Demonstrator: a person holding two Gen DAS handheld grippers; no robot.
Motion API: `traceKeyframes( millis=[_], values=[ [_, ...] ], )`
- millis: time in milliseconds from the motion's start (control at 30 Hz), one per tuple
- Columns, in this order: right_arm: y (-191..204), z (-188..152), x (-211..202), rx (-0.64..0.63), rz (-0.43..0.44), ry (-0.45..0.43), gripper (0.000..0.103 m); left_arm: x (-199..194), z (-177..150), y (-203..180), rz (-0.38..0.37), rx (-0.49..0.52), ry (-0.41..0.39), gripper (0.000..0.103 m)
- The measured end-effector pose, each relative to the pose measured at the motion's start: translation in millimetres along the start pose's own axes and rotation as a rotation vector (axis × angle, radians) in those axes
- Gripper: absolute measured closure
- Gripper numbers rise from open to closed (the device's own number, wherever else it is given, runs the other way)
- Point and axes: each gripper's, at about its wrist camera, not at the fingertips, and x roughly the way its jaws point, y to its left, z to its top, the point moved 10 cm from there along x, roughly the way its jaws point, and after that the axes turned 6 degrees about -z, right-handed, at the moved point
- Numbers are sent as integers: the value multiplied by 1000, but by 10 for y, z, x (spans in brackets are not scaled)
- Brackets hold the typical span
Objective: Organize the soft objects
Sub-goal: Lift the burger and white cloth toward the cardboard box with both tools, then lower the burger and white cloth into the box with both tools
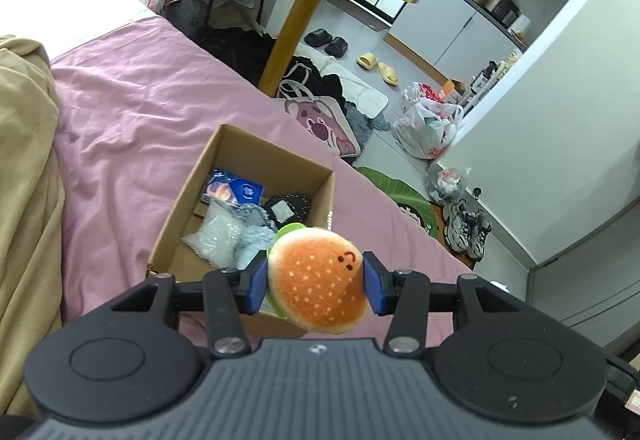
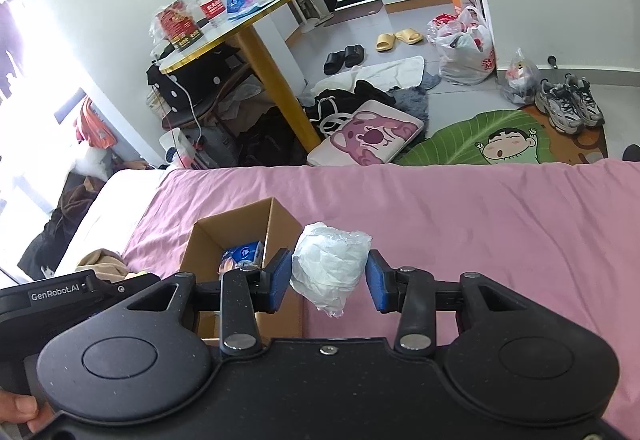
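Holding a plush burger toy [image 1: 318, 280] in my left hand-held gripper [image 1: 316, 286], I see its blue pads pressed against both sides of the bun, so the jaws are clamped on it. It hangs just above the near rim of an open cardboard box [image 1: 188, 196] that sits on a bed with a pink sheet [image 1: 132, 108], close to the bed's floor-side edge. Inside the box lie a blue packet [image 1: 234, 192], a clear plastic bag [image 1: 214, 236], something grey and fluffy [image 1: 252, 244] and a dark round item [image 1: 290, 206]. My right hand-held gripper [image 2: 328, 278] carries a crumpled white plastic-wrapped bundle [image 2: 330, 270]; the left pad touches it, and the right pad looks very close, so I judge it gripped lightly. That bundle hovers beside the box's right wall [image 2: 284, 228], over bare sheet. For the step in hand, I judge the burger should travel forward until it is fully over the box opening, then drop from low height so it lands on the soft items without bouncing out. The bundle needs shifting left over the opening first. Releasing one gripper at a time should avoid a collision above the box.
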Motion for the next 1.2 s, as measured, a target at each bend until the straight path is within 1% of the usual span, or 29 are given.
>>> traceKeyframes(
  millis=[233,433,567,667,900,967,1033,1200],
  values=[
    [235,-61,109,-37,7,17,63,54,54,240,8,-47,-12,56],
    [427,-105,222,-71,11,32,63,150,73,476,18,-144,-16,55],
    [570,-140,281,-84,26,41,63,217,57,587,23,-180,-14,56],
    [670,-149,326,-93,40,42,63,278,40,695,42,-214,-3,55],
    [880,-154,491,-118,58,53,63,387,35,832,62,-238,7,55],
    [931,-159,541,-127,61,60,63,443,5,872,69,-241,24,55],
    [972,-169,583,-139,64,65,63,490,-22,890,59,-248,42,55],
    [1067,-166,704,-160,63,74,63,552,-10,912,64,-244,40,55]
  ],
)
